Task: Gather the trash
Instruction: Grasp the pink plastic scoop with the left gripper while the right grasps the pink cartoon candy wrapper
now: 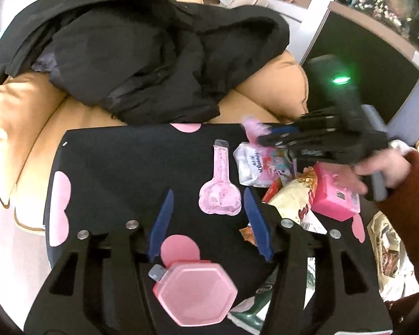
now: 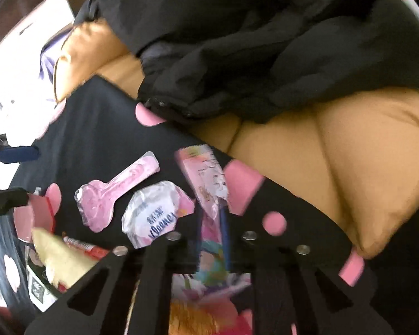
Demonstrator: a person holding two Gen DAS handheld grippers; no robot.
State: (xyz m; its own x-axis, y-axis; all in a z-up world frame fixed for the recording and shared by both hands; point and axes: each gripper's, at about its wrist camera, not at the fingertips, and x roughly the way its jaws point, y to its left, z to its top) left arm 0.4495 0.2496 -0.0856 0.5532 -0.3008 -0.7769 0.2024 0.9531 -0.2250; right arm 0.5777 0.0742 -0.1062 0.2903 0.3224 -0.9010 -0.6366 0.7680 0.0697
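I see black pink-spotted table point(image 1: 120, 167) beside tan sofa point(image 1: 33, 111), my left gripper point(image 1: 206, 217) half-open, empty, right gripper point(image 2: 209, 215) clamping colourful wrapper point(image 2: 206, 184) near Kleenex pack point(image 2: 153, 215)

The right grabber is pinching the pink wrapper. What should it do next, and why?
Probably lift it straight up: the right gripper looks shut on the pink cartoon wrapper, whose far end lies on the black cloth, close beside the Kleenex pack.

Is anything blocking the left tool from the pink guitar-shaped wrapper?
Nothing visible. The wrapper lies uncovered on the black cloth, right at the open left tool's tips. The pink box sits behind them, nearer the camera.
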